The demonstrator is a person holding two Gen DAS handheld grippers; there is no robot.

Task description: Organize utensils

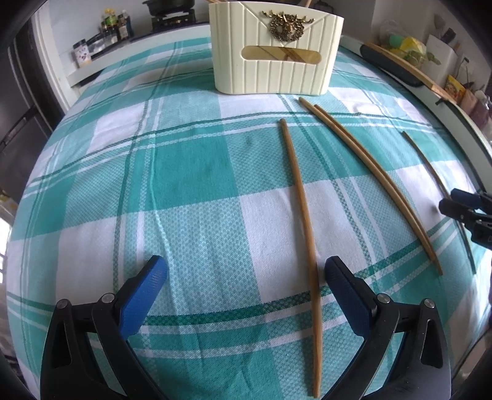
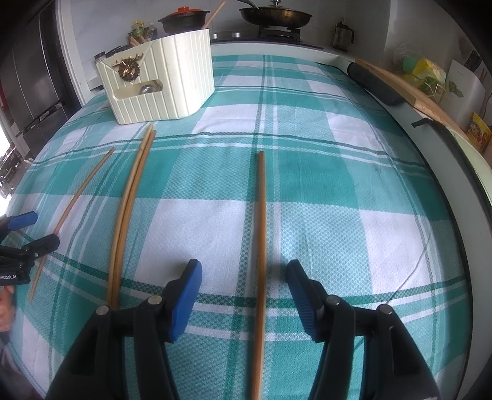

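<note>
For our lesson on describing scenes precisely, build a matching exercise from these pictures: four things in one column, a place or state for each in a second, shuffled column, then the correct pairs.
Column 1:
1. cream utensil holder
2. pair of chopsticks
3. right gripper
4. frying pan

Column 2:
A. on the stove behind the table
B. lying side by side on the checked tablecloth
C. open, a single chopstick between its fingers
D. standing at the table's far end

Pairs: 1-D, 2-B, 3-C, 4-A

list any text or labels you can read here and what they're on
"Robot.AI", its start cut off: white print on the left gripper body, at the right wrist view's left edge.
Labels on the seasoning bottles, the yellow packet and the white paper: too small or blurred to read.
</note>
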